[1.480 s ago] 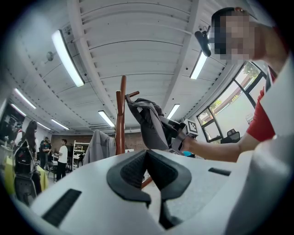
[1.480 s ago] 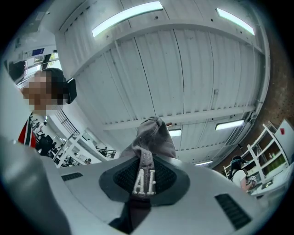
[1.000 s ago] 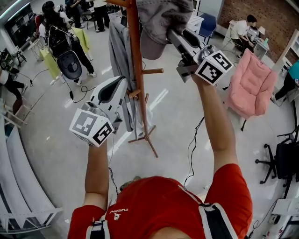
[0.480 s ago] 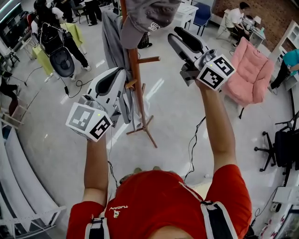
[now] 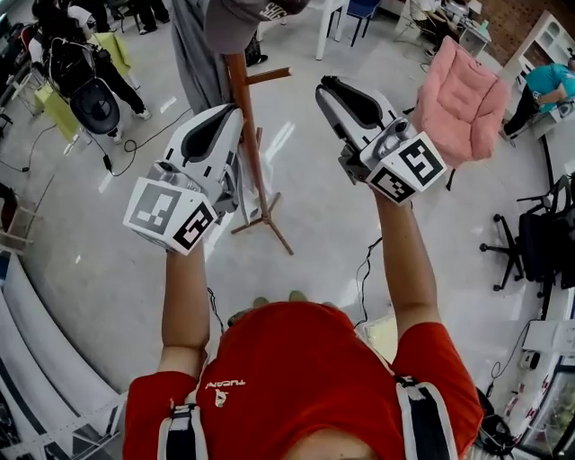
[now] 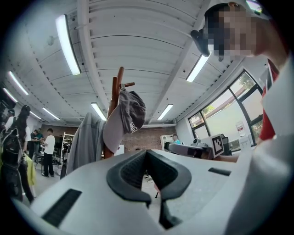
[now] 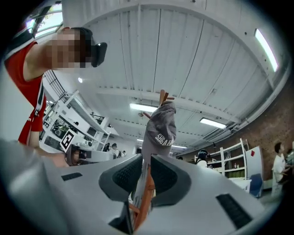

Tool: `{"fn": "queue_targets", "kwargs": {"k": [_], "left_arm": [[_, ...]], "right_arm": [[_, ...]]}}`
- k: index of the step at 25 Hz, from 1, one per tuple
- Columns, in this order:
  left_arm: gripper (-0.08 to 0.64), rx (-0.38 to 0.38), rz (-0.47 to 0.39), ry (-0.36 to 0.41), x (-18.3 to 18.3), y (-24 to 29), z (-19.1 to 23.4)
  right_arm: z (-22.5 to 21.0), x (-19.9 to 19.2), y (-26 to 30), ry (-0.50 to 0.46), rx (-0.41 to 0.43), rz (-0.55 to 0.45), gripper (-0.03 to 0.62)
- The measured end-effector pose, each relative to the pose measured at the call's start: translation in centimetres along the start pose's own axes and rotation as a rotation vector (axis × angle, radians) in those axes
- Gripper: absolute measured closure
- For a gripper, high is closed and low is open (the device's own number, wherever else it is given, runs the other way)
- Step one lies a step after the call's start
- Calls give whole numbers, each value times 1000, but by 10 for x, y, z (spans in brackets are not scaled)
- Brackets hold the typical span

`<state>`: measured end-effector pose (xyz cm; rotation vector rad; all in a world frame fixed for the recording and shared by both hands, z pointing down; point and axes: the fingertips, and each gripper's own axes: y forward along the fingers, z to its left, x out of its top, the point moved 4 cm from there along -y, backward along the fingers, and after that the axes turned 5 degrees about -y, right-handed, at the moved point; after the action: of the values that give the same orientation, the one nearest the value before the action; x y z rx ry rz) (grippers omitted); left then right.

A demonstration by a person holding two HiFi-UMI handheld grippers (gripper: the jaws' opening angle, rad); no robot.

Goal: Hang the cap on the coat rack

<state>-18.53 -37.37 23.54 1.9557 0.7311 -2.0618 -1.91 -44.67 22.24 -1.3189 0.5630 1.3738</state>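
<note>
The grey cap (image 5: 244,13) hangs on the top of the wooden coat rack (image 5: 243,108), crown over the pole's upper pegs and brim pointing down. It is free of both tools. A grey garment (image 5: 192,56) hangs from the same rack, just beside the cap and below it.

The right tool (image 5: 324,86) is held up near the rack, apart from the cap. Its jaws are closing, with a narrow slit left between the pads. Nothing sits in that slit; the pole and cap only show through it from farther off.

The left tool (image 5: 233,111) is close beside the pole. Its jaws are pressed together at the tips, pinching nothing.

A pink armchair (image 5: 460,90) stands on the floor (image 5: 323,225) beyond the right tool.
</note>
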Motion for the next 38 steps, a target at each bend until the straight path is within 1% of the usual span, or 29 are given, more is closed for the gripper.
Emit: {"fn": "queue_targets", "kwargs": {"k": [4, 9, 16, 20, 25, 38], "left_arm": [[551, 8, 10, 5, -15, -5, -4], [552, -13, 6, -12, -23, -8, -9], [552, -38, 5, -24, -28, -5, -10], [552, -49, 8, -21, -29, -2, -12], [551, -43, 9, -25, -26, -1, -11], [552, -29, 16, -34, -28, -3, -10]], "right_arm": [[20, -12, -15, -28, -46, 31, 538], [41, -20, -27, -48, -79, 55, 552], [45, -28, -37, 23, -148, 10, 566], [47, -33, -41, 28, -161, 9, 568], [48, -31, -41, 32, -169, 6, 568], [49, -28, -39, 39, -149, 7, 569]]}}
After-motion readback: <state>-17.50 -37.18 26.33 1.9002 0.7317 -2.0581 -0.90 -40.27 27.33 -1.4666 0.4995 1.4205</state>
